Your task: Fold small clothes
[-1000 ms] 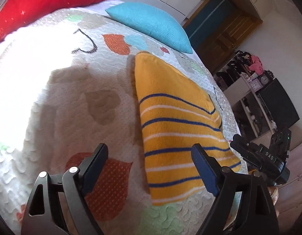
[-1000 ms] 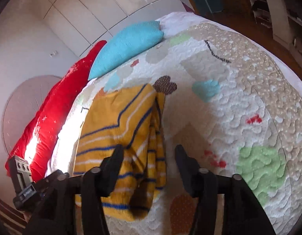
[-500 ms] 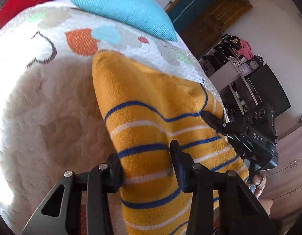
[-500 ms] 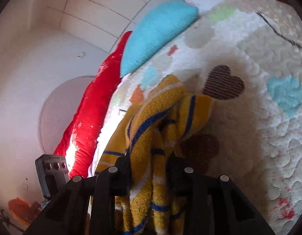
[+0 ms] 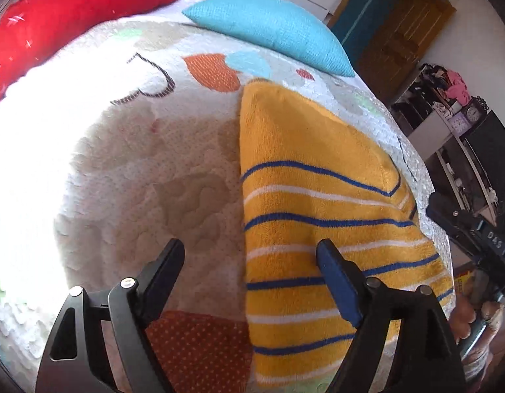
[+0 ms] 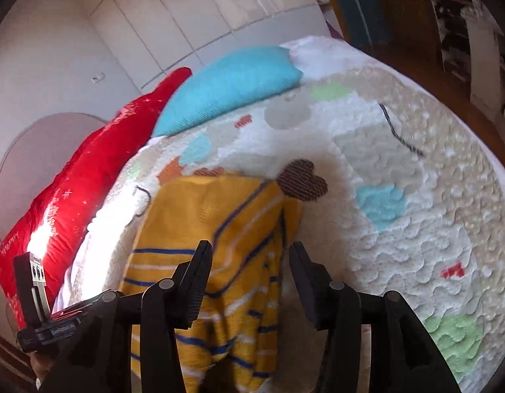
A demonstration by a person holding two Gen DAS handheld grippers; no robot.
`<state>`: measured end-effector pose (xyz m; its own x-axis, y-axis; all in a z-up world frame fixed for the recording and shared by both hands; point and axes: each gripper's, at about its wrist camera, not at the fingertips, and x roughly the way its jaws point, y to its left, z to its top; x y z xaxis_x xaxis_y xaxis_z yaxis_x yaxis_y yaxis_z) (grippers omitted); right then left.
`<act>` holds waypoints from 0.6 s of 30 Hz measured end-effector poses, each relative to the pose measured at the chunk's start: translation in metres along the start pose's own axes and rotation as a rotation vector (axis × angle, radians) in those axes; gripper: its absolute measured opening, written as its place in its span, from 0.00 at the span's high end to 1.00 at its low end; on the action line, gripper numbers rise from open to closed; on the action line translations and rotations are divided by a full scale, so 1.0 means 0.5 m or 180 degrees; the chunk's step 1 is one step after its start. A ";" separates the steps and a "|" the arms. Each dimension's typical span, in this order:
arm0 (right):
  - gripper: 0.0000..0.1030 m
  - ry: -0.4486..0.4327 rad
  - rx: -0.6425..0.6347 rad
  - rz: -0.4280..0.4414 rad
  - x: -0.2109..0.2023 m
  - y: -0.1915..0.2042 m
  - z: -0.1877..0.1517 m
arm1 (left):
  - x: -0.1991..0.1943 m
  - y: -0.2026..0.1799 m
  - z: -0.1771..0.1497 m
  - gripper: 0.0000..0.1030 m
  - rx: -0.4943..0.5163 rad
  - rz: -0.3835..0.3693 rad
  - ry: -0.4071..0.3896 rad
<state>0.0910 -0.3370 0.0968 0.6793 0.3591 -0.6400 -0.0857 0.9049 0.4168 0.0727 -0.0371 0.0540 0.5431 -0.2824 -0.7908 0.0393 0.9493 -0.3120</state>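
Observation:
A yellow garment with blue and white stripes lies folded flat on the quilted bedspread. My left gripper is open and empty above the garment's near left edge. In the right wrist view the same garment lies on the bed with its right side doubled over. My right gripper is open and empty just above its near right edge. The right gripper also shows at the right edge of the left wrist view.
A turquoise pillow and a red pillow lie at the head of the bed. A wooden door and cluttered shelves stand beyond the bed's far side. The other gripper's body sits at lower left.
Both grippers were shut on the garment half a second ago. Both have opened, let go and pulled back. The garment now lies flat on the bed.

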 end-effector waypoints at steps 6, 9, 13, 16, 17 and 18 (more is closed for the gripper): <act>0.48 0.0092 -0.0313 0.0332 -0.007 0.089 -0.043 | -0.169 -0.034 -0.058 0.19 0.0232 0.0532 -0.0832; 0.50 0.0384 -0.0243 0.0072 0.053 0.071 -0.106 | -0.258 -0.048 -0.087 0.05 0.0354 0.0815 -0.1368; 0.44 0.0265 -0.0321 -0.0441 0.031 0.052 -0.150 | -0.367 -0.044 -0.128 0.00 0.0322 0.0960 -0.1991; 0.44 0.0262 -0.0028 -0.0387 -0.011 0.021 -0.165 | -0.414 -0.040 -0.146 0.00 0.0216 0.0931 -0.2151; 0.44 0.0201 0.0017 -0.0392 -0.034 0.018 -0.170 | -0.423 -0.045 -0.152 0.00 0.0211 0.0961 -0.2144; 0.44 0.0121 0.0020 -0.0421 -0.058 0.020 -0.175 | -0.431 -0.050 -0.157 0.00 0.0231 0.0986 -0.2134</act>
<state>0.0065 -0.3181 0.0630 0.6563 0.2454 -0.7135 0.0075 0.9435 0.3313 -0.1112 -0.0106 0.1906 0.9329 0.1227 -0.3386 -0.1561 0.9850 -0.0731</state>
